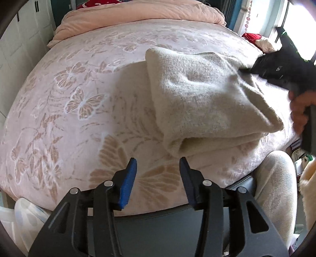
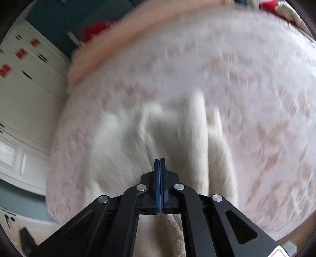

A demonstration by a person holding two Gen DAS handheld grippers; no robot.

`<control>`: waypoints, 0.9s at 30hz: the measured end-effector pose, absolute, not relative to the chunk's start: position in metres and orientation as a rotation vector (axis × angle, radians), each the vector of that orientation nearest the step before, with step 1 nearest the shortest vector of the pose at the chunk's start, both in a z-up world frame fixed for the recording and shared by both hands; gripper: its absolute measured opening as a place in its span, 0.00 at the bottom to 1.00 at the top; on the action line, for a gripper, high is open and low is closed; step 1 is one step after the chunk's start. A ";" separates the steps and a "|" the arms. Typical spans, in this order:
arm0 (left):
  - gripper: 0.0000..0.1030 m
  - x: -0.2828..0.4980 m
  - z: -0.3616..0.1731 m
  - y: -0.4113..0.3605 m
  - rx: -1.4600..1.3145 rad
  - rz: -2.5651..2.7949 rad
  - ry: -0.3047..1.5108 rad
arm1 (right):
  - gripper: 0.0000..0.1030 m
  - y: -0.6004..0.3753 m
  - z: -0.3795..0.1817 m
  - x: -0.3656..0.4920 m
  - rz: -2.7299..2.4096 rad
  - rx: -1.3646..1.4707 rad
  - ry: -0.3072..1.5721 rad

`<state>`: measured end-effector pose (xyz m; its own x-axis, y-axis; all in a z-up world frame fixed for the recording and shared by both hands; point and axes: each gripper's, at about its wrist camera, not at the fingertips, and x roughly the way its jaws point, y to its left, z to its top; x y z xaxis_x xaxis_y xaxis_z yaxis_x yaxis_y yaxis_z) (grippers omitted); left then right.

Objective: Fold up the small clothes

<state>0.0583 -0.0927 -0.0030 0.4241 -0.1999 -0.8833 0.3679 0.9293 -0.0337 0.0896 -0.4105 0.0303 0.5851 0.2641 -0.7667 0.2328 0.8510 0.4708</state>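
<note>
A cream knit garment, folded into a thick pad, lies on the pink butterfly-patterned blanket toward the right of the bed. My left gripper is open just in front of the garment's near folded edge, with nothing between its blue pads. My right gripper, held by a hand, rests its tip on the garment's far right part, where creases fan out. In the blurred right wrist view that gripper is shut, pads together over the cream garment, and I see no cloth between them.
A peach duvet is bunched at the head of the bed. White cupboards stand along the left. Red and white things lie at the far right corner. A person's leg in pale fleece is at the near bed edge.
</note>
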 end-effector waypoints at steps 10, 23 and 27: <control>0.62 0.064 -0.013 -0.101 0.136 -0.400 1.069 | 0.62 -0.412 0.025 0.020 0.045 0.554 0.968; 0.10 0.096 -0.022 -0.111 0.072 -0.417 1.110 | 0.13 -0.423 0.056 -0.007 0.080 0.580 0.859; 0.10 0.092 -0.039 -0.121 0.110 -0.399 1.151 | 0.14 -0.418 -0.033 0.005 -0.016 0.450 1.113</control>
